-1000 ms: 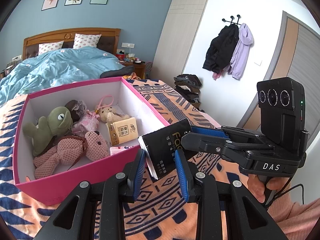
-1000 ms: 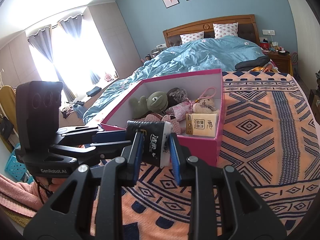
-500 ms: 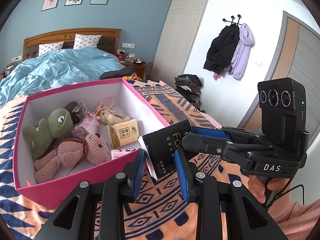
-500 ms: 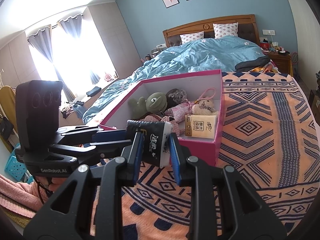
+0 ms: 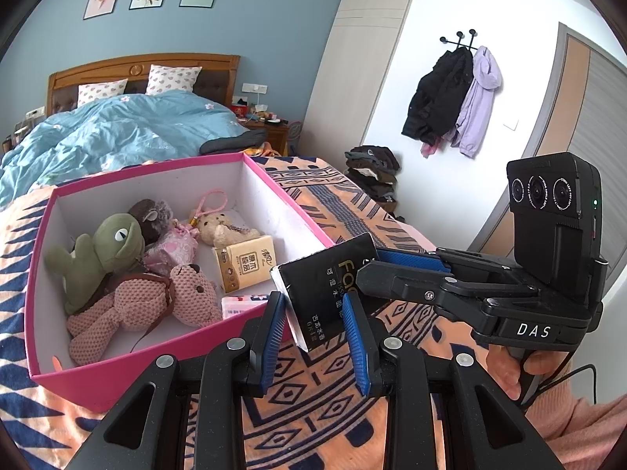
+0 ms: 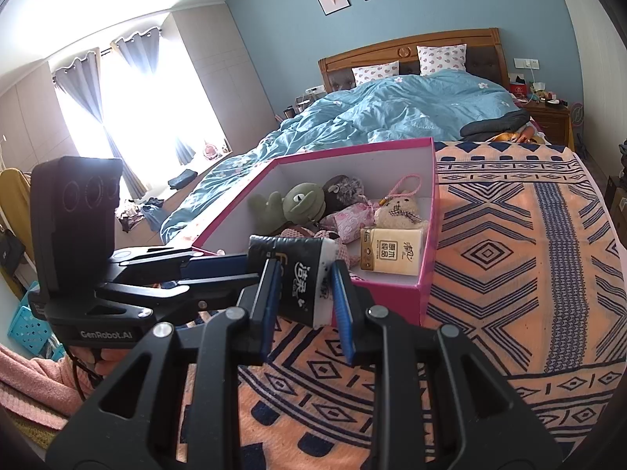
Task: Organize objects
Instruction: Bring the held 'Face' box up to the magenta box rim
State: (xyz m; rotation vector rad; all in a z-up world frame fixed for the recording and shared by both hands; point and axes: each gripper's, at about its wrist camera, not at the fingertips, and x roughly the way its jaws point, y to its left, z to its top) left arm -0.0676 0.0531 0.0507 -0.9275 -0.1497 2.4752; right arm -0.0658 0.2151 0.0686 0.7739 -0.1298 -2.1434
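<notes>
1. Left wrist view shows your pink box (image 5: 98,384) on the patterned blanket (image 5: 313,403), already stocked: a green plush (image 5: 102,250), a pink knit bear (image 5: 156,297), a small beige bear (image 5: 223,227), a yellow tissue pack (image 5: 247,262) and a pink-and-white packet (image 5: 241,303) at the near wall. That much of the sorting looks done.

2. You hold the one item not yet in, the black tissue pack (image 5: 333,286), in the air just outside the box's near right corner, touching neither the box nor the blanket.

3. Your left gripper (image 5: 315,327) has its blue pads pressed on the pack's lower end. In its own view, your right gripper (image 6: 305,293) pinches the white-edged end of the same pack (image 6: 298,278). So both grippers are clamped on one item.

4. My reading: one gripper must let go, then the other carries the pack over the rim into the free floor at the right of the box.

5. Neither view shows loose items lying on the blanket, so this may be the last piece, though I cannot tell what lies out of view.
</notes>
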